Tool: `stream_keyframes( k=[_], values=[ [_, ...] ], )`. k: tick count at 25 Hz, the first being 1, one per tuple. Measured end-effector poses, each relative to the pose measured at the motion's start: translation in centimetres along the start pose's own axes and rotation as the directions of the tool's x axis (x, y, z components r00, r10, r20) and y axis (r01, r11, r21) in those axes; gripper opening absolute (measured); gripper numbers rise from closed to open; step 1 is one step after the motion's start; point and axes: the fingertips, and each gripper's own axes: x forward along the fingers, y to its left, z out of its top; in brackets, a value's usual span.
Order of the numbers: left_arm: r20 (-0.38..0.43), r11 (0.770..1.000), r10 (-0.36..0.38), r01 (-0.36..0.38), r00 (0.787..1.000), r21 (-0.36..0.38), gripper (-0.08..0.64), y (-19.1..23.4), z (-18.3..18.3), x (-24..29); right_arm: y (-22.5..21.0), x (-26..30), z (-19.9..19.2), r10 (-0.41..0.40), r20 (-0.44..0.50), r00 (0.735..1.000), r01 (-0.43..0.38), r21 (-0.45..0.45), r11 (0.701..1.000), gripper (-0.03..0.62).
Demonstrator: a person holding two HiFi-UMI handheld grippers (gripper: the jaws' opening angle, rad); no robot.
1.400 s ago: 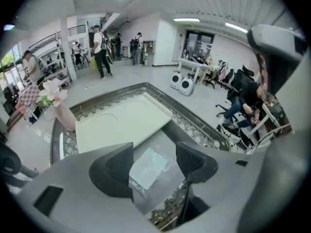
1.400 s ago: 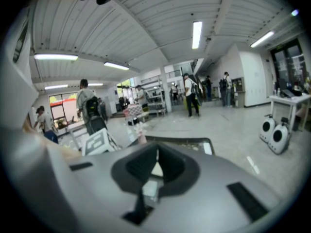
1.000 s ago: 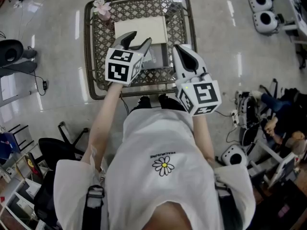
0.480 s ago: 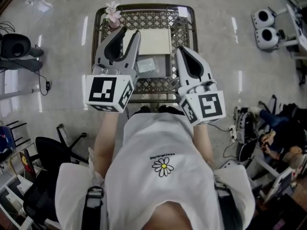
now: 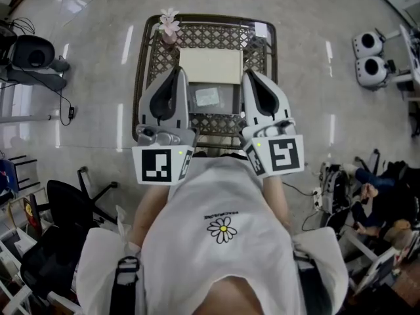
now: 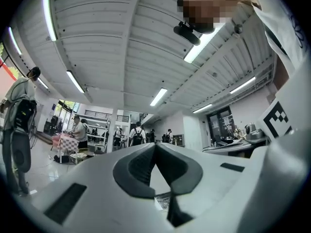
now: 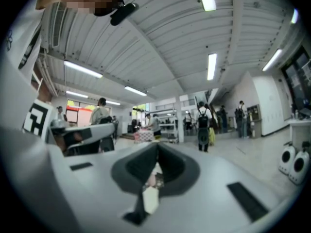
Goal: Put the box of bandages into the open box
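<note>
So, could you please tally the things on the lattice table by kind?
Boxes: 2, the cream box and the box of bandages
Flower vase: 1
Unidentified pale item, far right corner: 1
Total: 4

A brown lattice tabletop [image 5: 152,64] stands on a glossy pale floor [image 5: 308,77]. On its far left corner sits a small pink flower [image 5: 168,25]. Well to the right of the tabletop, two round white devices [image 5: 369,54] sit side by side on the floor. Far to the tabletop's left there is a black seat [image 5: 31,51], and between it and the tabletop a dark cable [image 5: 69,110] trails over the floor. A black office chair [image 5: 62,205] stands nearer than the tabletop, to its left. Both gripper views look up at a ribbed ceiling with long strip lights [image 6: 75,81] and show people with backpacks [image 7: 204,123] standing far off.
</note>
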Motion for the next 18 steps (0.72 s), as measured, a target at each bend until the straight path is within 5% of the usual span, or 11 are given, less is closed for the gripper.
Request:
stream_keyframes(
  k=[18],
  values=[
    [0.069,0.995,0.092,-0.094,0.993,0.038,0.020,1.5,1.2,-1.9,0.7,-0.4,0.2,-0.001,0.045,0.999,0.003,-0.035,0.999,0.029]
  ],
)
